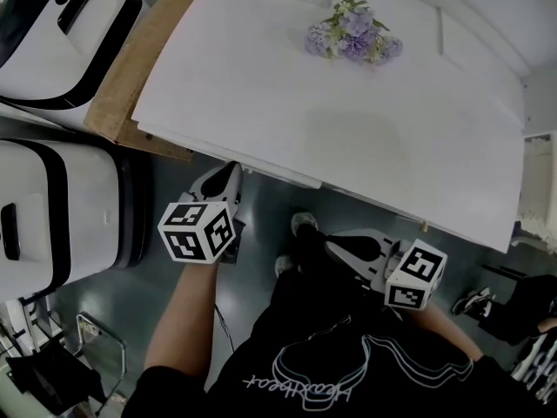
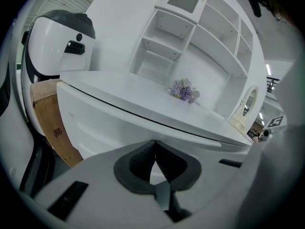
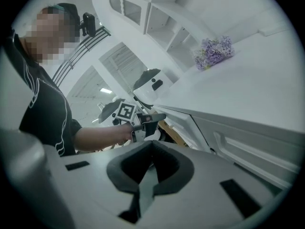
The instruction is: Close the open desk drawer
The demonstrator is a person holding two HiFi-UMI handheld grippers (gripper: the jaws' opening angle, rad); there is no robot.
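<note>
White desk surface [image 1: 348, 138] fills the far part of the head view, bare except for a bunch of purple flowers [image 1: 352, 33] at its far side. A sheet of cardboard [image 1: 139, 68] leans at its left end, and shelves [image 2: 190, 37] rise behind it.

The drawer [image 2: 100, 123] sits just under the near edge of the surface. From above, only a narrow white strip of its front shows beyond that edge on the left half. So it seems to be out only a little, though I cannot tell exactly how far.

The left gripper [image 2: 154, 146] points at that front from close by. Its jaws are pressed together with nothing between them. That suits a push: a blunt closed tip can press flat on the panel without slipping into the handle recess. Whether it already touches the front is not clear.

The right gripper [image 3: 151, 144] hangs lower and further right, near the person's legs. It too is closed and empty, and turned sideways toward the left one. It looks parked out of the way, since 1 gripper should be enough for this job.
</note>
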